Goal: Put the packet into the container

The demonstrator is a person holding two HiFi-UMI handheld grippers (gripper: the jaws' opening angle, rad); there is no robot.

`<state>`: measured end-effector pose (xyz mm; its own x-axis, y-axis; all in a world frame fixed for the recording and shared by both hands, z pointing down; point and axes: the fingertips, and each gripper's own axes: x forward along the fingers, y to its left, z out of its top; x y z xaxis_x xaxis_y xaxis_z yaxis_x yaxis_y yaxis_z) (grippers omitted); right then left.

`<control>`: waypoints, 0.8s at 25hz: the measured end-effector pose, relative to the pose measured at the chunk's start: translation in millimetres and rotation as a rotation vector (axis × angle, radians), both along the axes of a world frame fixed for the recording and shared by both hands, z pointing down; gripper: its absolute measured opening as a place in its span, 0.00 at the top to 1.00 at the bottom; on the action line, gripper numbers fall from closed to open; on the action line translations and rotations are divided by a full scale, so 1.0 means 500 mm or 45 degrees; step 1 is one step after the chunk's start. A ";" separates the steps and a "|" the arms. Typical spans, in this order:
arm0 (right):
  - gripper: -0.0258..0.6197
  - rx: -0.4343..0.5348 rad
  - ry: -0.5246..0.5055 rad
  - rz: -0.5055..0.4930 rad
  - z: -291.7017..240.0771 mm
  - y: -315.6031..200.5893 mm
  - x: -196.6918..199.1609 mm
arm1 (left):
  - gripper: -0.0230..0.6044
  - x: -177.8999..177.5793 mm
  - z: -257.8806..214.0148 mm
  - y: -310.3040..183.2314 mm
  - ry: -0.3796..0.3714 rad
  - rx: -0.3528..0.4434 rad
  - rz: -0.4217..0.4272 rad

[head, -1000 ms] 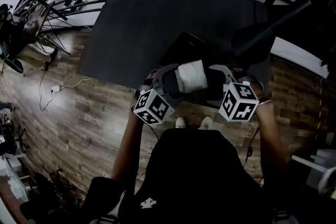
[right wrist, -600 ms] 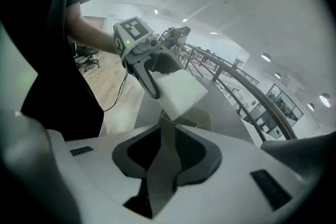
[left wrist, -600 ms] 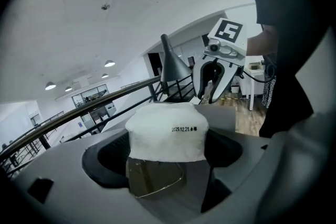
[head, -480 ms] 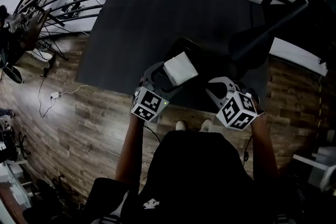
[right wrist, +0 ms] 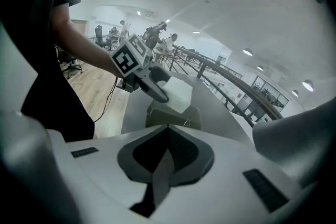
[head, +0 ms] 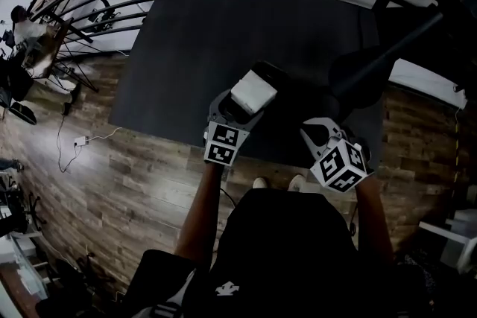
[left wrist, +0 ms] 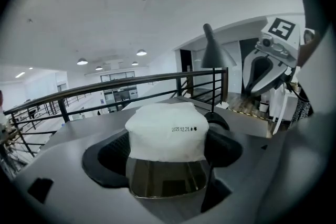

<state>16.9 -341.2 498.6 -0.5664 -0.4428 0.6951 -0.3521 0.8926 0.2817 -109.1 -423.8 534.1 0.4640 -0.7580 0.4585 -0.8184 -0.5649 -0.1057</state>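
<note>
Since a second ago the packet (left wrist: 167,131) has gone forward from the desk (head: 194,41) edge to the container (left wrist: 165,181) mouth, grasped by the left claw (head: 240,104) alone. The right claw (right wrist: 165,160) is clenched, empty, pulled back. Step: insertion. Next, probably: press down, unclench.

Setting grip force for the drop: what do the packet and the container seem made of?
The packet looks like a white, matte, soft film or paper-like wrap, judging by its puffy rounded shape and the date printed on it. The container is probably clear plastic, perhaps glass: it is glossy, with a see-through wall that shows reflections.
</note>
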 end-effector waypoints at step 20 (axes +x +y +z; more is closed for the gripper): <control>0.95 -0.081 0.007 0.002 0.027 0.027 0.005 | 0.27 0.018 0.095 -0.038 0.167 -0.065 -0.113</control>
<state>19.2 -327.9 512.3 -0.5620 -0.3986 0.7248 -0.3520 0.9082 0.2265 -99.9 -442.8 581.7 0.4544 -0.7762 0.4370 -0.8704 -0.4914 0.0323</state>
